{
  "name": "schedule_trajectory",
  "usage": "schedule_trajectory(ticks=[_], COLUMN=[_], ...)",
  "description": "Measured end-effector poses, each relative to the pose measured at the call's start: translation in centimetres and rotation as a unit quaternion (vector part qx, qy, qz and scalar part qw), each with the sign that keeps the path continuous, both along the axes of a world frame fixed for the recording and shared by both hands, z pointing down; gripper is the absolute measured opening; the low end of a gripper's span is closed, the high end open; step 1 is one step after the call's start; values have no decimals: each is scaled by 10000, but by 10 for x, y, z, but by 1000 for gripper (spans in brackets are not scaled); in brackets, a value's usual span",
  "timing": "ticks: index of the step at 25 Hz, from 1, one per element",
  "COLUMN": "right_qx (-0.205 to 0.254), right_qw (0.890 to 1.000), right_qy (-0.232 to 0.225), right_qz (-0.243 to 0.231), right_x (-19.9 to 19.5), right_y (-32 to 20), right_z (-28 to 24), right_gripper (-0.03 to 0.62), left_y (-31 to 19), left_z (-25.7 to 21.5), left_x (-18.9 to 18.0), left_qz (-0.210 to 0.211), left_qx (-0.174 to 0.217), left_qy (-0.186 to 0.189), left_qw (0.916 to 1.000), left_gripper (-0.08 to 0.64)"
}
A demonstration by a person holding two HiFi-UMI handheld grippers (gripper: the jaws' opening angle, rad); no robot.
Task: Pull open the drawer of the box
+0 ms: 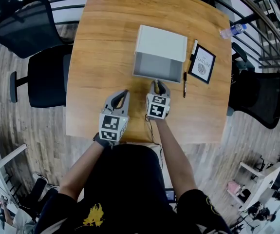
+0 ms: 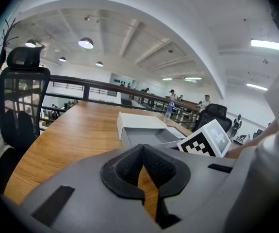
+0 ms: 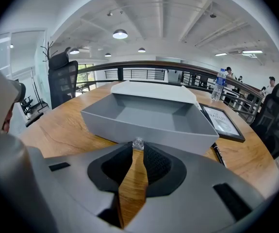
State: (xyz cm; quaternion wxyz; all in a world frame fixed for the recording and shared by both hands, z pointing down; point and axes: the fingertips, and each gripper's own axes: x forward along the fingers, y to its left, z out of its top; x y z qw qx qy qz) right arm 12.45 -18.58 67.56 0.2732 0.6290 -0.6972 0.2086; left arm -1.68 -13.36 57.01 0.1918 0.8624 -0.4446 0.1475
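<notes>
The right gripper point(image 3: 138, 149) pinches the small clear knob point(image 3: 138, 143) on the pulled-out grey drawer point(image 3: 149, 116), a black-framed print point(image 1: 201, 64) reading "NATURE" lies beside that drawer, and the left gripper point(image 2: 142, 148) is clenched on nothing.

Left of the box point(image 1: 161, 42) and open drawer point(image 1: 157, 66), the table point(image 1: 98, 43) is bare: free passage. Right side narrowed by a white pen point(image 1: 194, 48), a black pen point(image 1: 184, 84) and a frame point(image 1: 201, 63) just beside the box, with a bottle point(image 1: 231, 31) at the far edge. Near side taken by the right gripper point(image 1: 159, 87), clamped on the drawer's knob point(image 3: 138, 143); the left gripper point(image 1: 121, 96) lies near it, apart.

"NATURE" on the framed print point(image 1: 201, 64)
</notes>
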Motion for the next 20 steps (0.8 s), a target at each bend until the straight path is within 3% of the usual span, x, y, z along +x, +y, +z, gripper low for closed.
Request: schedule_trajectory(ticks=[6,20], right_qx=[-170,-57], right_qw=[9999,10000], right_qy=[24,-3], right_qz=[6,9], right_x=[1,0], right_y=[11,14], right_z=[4,-4], right_gripper=[67,67], left_y=[2,9], left_z=[-2,-2], left_x=[4,7], left_qz=[59,71], left_qx=[27,35], left_qy=[-29,-37], left_qw=[10000,10000], left_gripper=[18,18])
